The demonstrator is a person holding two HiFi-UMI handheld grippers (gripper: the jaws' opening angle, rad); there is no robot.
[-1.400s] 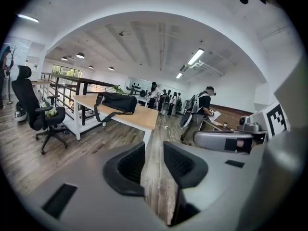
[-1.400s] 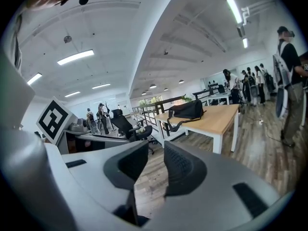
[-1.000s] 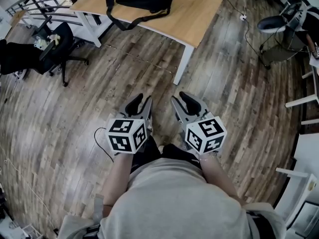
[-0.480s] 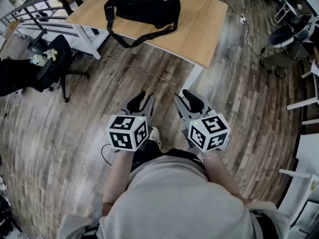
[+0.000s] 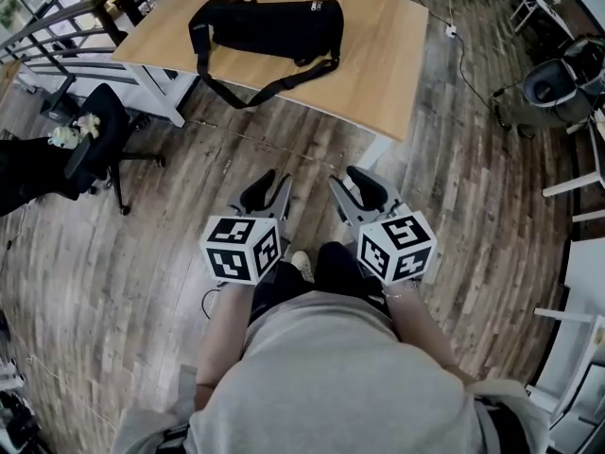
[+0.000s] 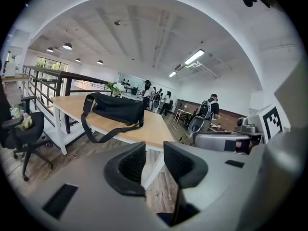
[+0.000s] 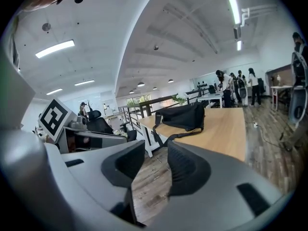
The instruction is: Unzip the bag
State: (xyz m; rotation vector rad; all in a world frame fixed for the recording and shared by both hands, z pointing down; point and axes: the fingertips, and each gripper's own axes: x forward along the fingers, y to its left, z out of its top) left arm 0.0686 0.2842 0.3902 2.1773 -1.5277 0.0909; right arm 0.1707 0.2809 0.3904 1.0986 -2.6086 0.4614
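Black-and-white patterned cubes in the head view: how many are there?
2. One black-and-white patterned cube sits on the left gripper, the other on the right gripper; none seems hidden.

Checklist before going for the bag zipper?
1. Bag lying on table: ok.
2. Left gripper empty, fingers apart: ok.
3. Right gripper empty, fingers have just been opening: ok.
4. Grippers at the bag: not ok, both over the floor, short of the table.
5. Zipper pull located: cannot tell, too small.
6. Strap clear of zipper: cannot tell; it hangs over the near table edge.
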